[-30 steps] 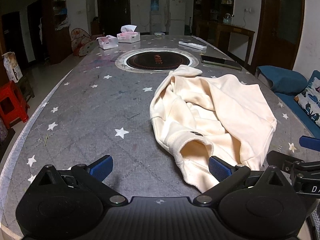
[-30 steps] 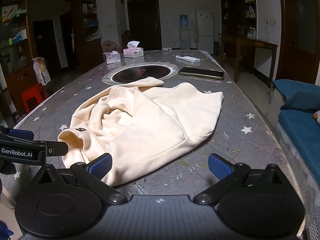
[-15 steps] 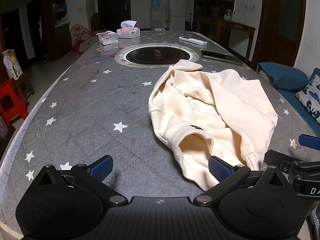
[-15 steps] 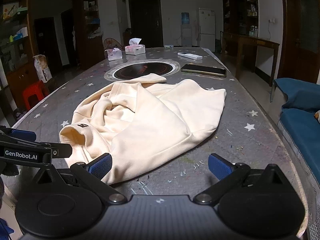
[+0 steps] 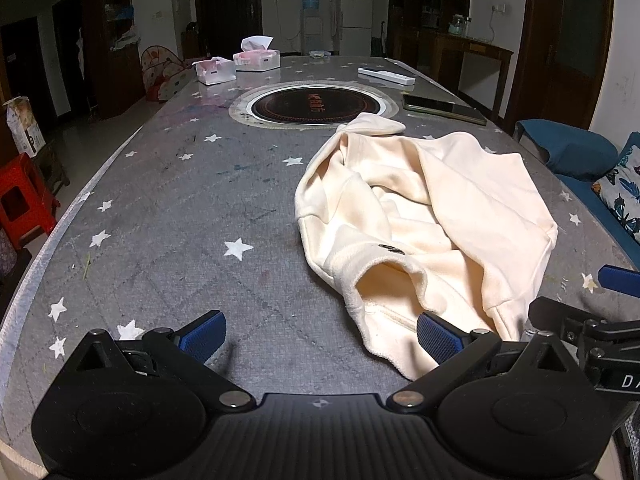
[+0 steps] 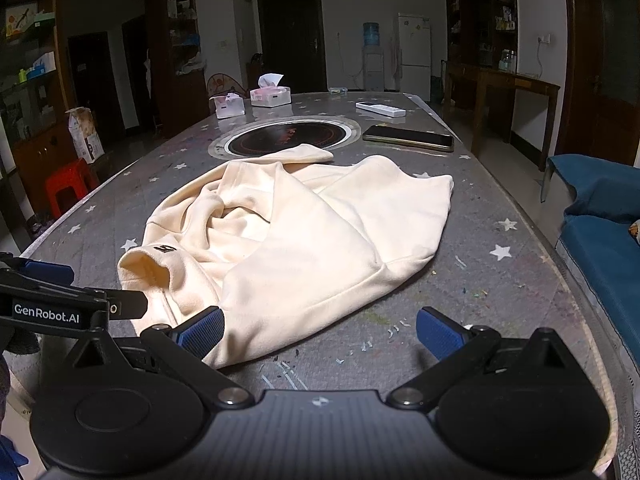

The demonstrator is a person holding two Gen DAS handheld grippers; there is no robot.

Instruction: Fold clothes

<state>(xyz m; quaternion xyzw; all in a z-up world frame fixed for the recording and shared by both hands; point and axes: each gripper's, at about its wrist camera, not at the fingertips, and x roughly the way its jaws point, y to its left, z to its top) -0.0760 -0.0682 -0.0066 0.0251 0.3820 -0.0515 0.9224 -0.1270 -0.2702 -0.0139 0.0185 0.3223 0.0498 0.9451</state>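
Note:
A cream sweatshirt (image 5: 432, 216) lies crumpled on the grey star-patterned table (image 5: 168, 216); it also shows in the right wrist view (image 6: 304, 232). Its open cuff with a small dark label (image 5: 390, 249) faces the near edge. My left gripper (image 5: 320, 334) is open and empty, its right finger just at the cuff's edge. My right gripper (image 6: 320, 334) is open and empty, its left finger at the garment's near hem. Each gripper shows in the other's view, the right one (image 5: 592, 332) and the left one (image 6: 60, 304).
A round inset hotplate (image 5: 314, 104) lies beyond the sweatshirt. A dark phone (image 6: 408, 137), a white remote (image 6: 380, 109) and two tissue boxes (image 6: 270, 95) stand farther back. A blue sofa (image 6: 600, 240) is at the right, a red stool (image 5: 20, 200) at the left.
Both grippers have risen or tilted slightly, so the table appears a little lower and farther. The sweatshirt has not moved and both grippers stay open.

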